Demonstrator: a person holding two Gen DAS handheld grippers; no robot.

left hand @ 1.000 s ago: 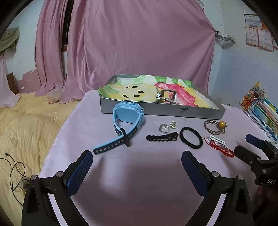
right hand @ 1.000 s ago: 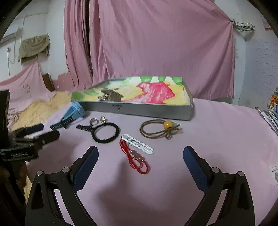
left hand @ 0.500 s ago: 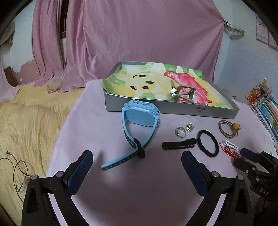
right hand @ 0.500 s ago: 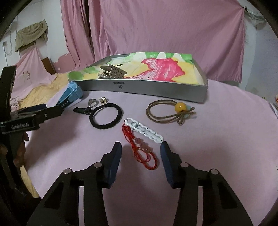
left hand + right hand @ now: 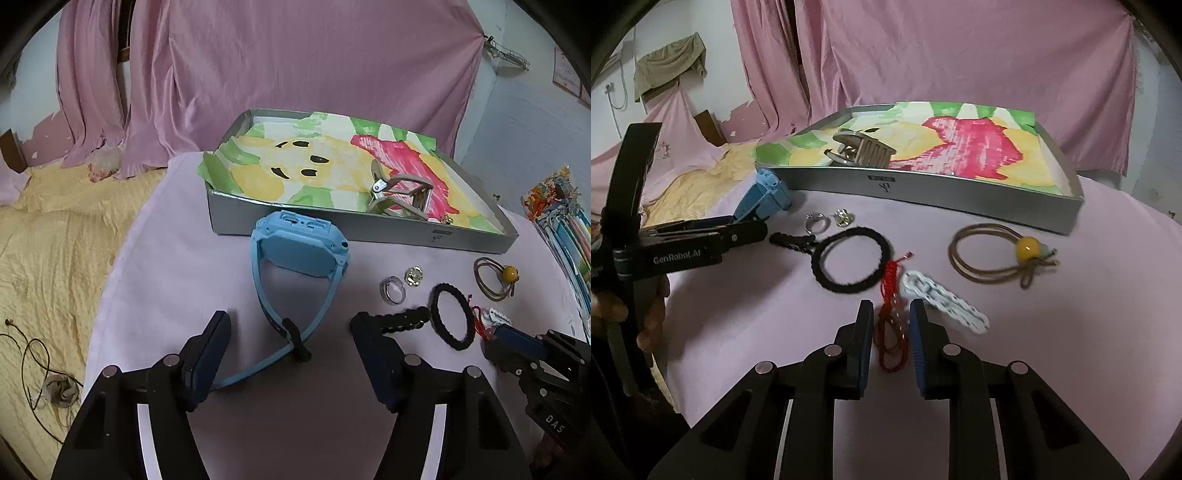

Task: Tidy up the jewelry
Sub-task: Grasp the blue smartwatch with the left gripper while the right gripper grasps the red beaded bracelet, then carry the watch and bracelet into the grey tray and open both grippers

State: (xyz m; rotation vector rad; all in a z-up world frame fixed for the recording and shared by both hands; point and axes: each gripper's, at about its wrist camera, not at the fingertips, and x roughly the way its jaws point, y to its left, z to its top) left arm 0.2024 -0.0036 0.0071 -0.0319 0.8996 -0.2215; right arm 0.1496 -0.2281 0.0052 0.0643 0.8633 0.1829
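Only a clip (image 5: 862, 149) in the tray (image 5: 960, 192); rest still out, right gripper (image 5: 891, 345) narrow around the red bracelet (image 5: 892, 314), left gripper (image 5: 290, 360) wide at the watch (image 5: 301, 249).

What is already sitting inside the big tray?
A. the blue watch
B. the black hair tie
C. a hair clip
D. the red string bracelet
C: only the hair clip lies inside the tray; the other jewelry lies on the table in front of it.

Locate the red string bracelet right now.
Right wrist view: red string bracelet lies on the pink tablecloth between the right gripper's jaws, beside the white clip.
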